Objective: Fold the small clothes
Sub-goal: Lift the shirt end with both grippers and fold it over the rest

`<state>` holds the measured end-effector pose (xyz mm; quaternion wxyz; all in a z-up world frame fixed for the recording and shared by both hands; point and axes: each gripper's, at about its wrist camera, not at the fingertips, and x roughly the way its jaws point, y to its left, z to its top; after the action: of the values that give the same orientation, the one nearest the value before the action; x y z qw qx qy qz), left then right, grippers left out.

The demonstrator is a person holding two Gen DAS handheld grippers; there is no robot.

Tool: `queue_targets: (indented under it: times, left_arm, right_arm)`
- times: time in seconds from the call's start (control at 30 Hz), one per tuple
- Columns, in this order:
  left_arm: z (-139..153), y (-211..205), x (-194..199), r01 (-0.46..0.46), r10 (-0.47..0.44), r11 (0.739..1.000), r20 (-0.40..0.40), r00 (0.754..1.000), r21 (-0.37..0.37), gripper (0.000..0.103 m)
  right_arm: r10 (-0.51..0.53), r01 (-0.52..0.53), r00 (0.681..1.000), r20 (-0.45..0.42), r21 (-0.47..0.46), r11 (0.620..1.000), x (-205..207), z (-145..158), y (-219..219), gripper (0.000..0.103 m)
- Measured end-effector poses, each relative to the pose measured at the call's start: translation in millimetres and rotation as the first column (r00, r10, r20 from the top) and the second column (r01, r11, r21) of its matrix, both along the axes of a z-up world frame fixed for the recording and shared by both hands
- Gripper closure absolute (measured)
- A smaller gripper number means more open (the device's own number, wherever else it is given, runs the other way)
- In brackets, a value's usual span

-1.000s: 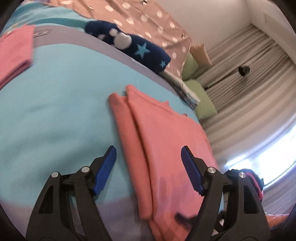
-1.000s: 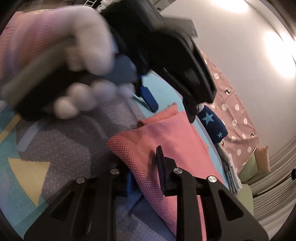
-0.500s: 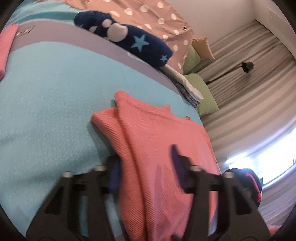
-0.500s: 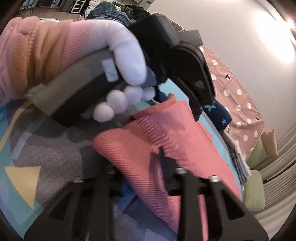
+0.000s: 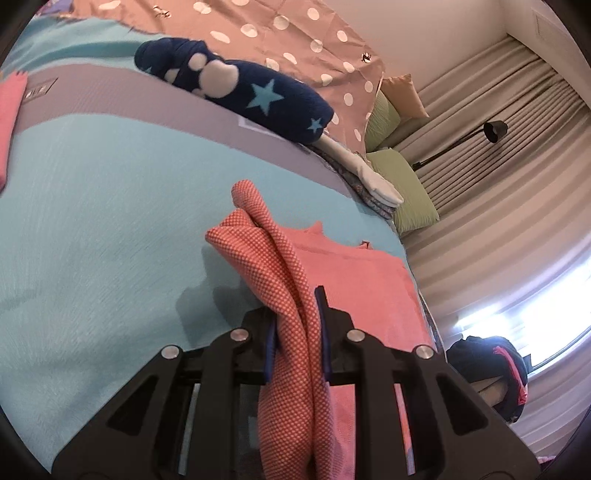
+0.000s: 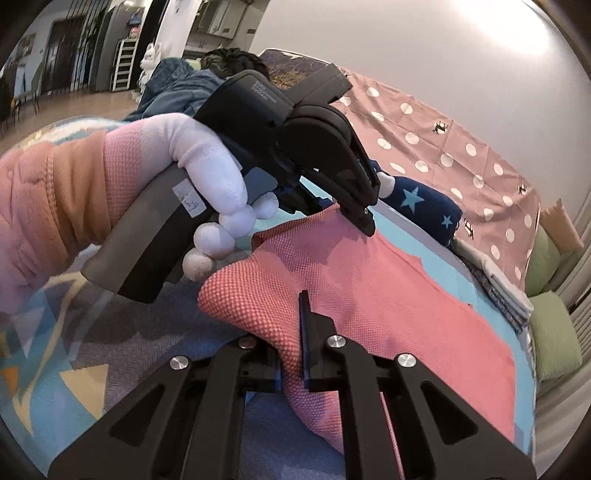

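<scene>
**Inspector:** What has changed?

**Assistant:** Both claws have just been closing, each with cloth between the jaws. A second ago the left gripper (image 5: 295, 325) stood spread above the pink garment (image 5: 354, 280), which lay flat; now it pinches a bunched ridge of that cloth and the edge is lifted off the turquoise bedspread (image 5: 92, 221). The right gripper (image 6: 291, 347) is likewise pressed together on a rounded fold at the garment's near edge.

**Inspector:** Meaning for the task?

**Assistant:** I judge the fold is under way — one side is held at two points and ready to be carried across the rest of the garment, which lies flat on the bedspread beyond the jaws.

**Inspector:** Surroundings, taking the garment as reference?

**Assistant:** Beyond it, a navy star-patterned bundle (image 5: 236, 92) against a polka-dot sheet (image 5: 295, 33); past its far corner, grey-white folded items (possibly linens — the view is too distorted to be sure) and green cushions (image 5: 402, 188). Far to its left edge, another pink piece (image 5: 9, 118).

**Inspector:** Obstructions?

**Assistant:** The gloved left hand (image 6: 207, 206) sits just above the garment, close to the right gripper — crowding is the main risk. The bedspread beside it looks free.
</scene>
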<state>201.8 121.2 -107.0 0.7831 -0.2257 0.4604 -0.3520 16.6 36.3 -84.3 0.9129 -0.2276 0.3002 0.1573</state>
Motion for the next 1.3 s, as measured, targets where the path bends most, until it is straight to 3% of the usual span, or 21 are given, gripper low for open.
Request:
queue_targets:
  times: [0.47, 0.8, 1.3]
  left_arm:
    - [39, -44, -6, 0.009, -0.012, 0.997, 0.043, 0.999, 0.080, 0.086]
    - [68, -105, -12, 0.016, -0.026, 0.991, 0.077, 0.997, 0.135, 0.087]
    - [79, -229, -26, 0.081, -0.102, 0.964, 0.070, 0.992, 0.255, 0.087]
  right_arm:
    - [-0.100, 0.092, 0.995, 0.028, 0.189, 0.978, -8, 23, -61, 0.097]
    - [-0.189, 0.174, 0.982, 0.001, 0.383, 0.907, -21, 40, -134, 0.097]
    - [-0.306, 0.289, 0.950, -0.064, 0.550, 0.783, -51, 34, -226, 0.097]
